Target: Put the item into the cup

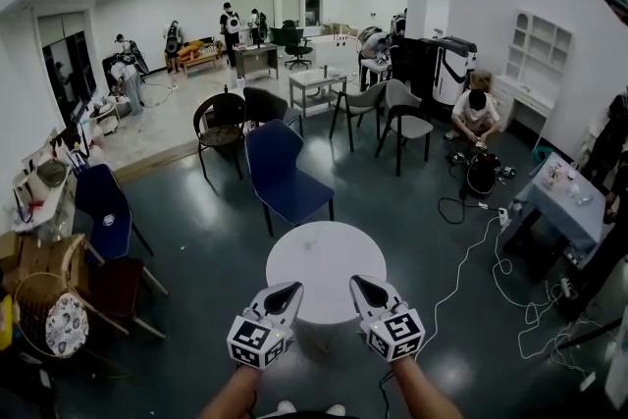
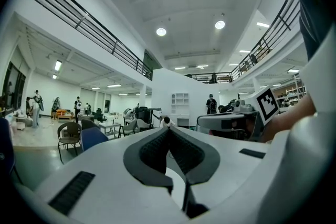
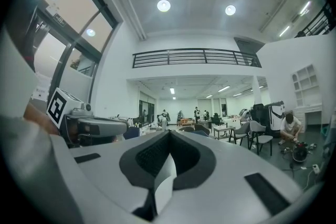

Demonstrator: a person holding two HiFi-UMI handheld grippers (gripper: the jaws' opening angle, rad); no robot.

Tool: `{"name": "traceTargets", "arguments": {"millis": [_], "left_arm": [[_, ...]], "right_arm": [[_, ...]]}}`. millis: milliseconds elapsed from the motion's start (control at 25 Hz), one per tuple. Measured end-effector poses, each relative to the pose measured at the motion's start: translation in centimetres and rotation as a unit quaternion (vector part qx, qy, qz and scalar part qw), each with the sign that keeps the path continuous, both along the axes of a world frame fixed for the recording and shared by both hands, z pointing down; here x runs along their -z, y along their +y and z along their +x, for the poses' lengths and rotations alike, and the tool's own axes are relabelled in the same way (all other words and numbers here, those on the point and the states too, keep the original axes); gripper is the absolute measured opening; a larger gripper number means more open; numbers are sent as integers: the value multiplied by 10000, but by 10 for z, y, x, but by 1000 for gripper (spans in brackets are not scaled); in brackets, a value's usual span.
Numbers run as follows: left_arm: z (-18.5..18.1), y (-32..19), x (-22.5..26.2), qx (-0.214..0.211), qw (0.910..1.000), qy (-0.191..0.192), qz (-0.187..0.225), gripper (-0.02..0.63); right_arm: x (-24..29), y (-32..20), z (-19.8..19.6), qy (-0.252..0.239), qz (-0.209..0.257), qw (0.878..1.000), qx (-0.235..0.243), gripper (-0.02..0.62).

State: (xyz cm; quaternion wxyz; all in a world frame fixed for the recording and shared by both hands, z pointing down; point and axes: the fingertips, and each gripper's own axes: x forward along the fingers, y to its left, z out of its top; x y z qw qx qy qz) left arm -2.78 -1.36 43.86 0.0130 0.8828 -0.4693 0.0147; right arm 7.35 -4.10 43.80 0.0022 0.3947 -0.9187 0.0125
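The left tongs point(image 1: 291, 288) and right tongs point(image 1: 359, 283) hover over the near edge of the round white bench point(image 1: 325, 255). Each is closed tip to tip on nothing (their own views agree). That edge is partly hidden behind them. No view shows the item or cup.

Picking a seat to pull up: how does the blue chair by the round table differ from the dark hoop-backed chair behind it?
The blue chair has a solid back; the dark chair has an open hoop frame. The blue chair stands nearer the round table than the dark chair. Both stand upright, unoccupied.
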Motion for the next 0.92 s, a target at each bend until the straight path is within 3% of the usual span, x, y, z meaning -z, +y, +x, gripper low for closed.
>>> {"name": "traceTargets", "arguments": {"millis": [920], "left_arm": [[-26,4,-2,-329,9994,110,12,17]], "right_arm": [[-4,8,-28,135,-30,9996,-265,9]]}}
